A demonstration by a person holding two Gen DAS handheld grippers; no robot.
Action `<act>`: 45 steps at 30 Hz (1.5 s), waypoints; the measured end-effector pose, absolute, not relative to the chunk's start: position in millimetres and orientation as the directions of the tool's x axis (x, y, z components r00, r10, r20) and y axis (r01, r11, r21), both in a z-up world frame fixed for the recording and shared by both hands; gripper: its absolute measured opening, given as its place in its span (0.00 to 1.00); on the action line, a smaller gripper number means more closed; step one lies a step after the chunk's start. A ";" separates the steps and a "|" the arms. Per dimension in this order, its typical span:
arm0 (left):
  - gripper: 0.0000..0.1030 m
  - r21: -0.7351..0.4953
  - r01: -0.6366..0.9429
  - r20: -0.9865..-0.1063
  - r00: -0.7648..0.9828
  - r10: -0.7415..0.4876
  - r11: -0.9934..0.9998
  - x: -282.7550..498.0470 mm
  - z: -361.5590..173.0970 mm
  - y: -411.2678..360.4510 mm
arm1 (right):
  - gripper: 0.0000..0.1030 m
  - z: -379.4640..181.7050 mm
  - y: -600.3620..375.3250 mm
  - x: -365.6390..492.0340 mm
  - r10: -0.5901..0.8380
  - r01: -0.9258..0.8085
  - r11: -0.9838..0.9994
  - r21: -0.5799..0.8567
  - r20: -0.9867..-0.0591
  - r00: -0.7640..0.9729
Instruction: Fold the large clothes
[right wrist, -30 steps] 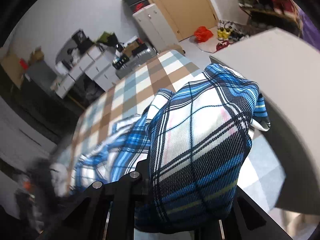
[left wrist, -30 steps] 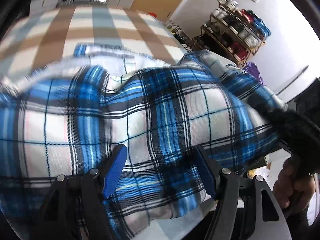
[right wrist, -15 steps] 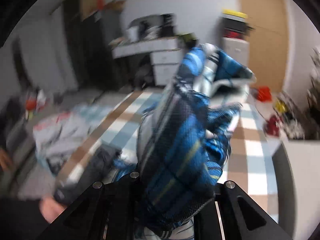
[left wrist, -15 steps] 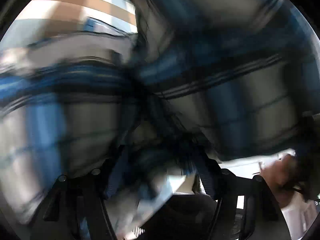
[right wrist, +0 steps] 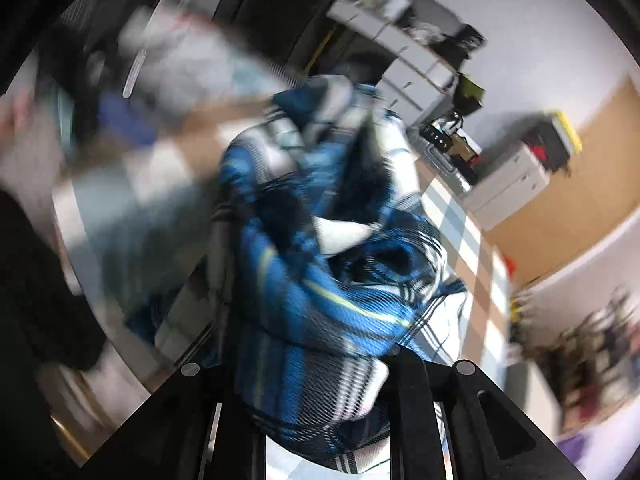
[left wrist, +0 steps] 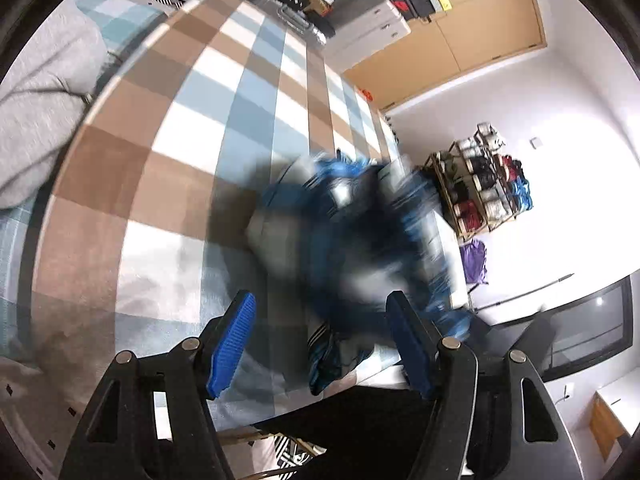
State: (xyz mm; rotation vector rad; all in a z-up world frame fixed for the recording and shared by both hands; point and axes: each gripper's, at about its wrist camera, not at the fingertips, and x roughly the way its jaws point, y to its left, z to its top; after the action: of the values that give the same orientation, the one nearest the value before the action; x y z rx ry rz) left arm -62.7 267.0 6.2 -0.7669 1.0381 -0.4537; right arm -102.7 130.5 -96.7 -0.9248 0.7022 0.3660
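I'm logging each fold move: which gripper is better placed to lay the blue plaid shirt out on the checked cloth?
Right. The right gripper has the blue plaid shirt bunched between its jaws, which have just been opening. The left gripper stands open and empty over the brown-and-blue checked cloth.

The shirt (left wrist: 360, 232) lies bunched on the table (left wrist: 192, 128), at its edge nearest the shoe rack (left wrist: 480, 184); drawer units (left wrist: 372, 28) stand behind the table.
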 end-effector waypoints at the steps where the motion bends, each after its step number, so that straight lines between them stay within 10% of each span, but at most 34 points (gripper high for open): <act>1: 0.61 -0.747 -0.002 -0.593 0.454 -0.665 0.665 -61.3 9.9 267.5 | 0.24 -106.4 135.6 -106.2 -0.033 -0.557 0.542 -0.629 -0.678 0.734; 10: 0.61 -0.680 0.135 -0.628 0.400 -0.667 0.721 -28.3 16.2 204.1 | 0.63 -128.5 139.1 -123.9 -0.073 -0.501 0.509 -0.700 -0.616 0.785; 16: 0.62 -0.402 0.252 -0.798 0.374 -0.472 0.880 -4.8 31.1 148.2 | 1.00 -122.3 132.5 -144.2 0.073 -0.566 0.513 -0.645 -0.625 0.778; 30: 0.63 0.140 0.531 -0.973 0.232 0.015 0.836 22.2 -13.2 65.0 | 1.00 -52.8 21.5 -133.2 0.513 -0.634 0.771 -0.059 -0.533 0.673; 45: 0.65 0.036 0.331 -0.969 0.244 -0.048 0.943 58.2 -28.3 161.8 | 1.00 -76.5 -22.7 -56.1 0.556 -0.480 0.817 0.320 -0.656 0.510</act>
State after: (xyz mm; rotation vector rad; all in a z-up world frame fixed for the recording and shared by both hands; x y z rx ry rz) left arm 58.2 161.8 -28.3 0.2531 1.3027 -0.2627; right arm -56.1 -22.7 -76.5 0.1012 0.8269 0.6248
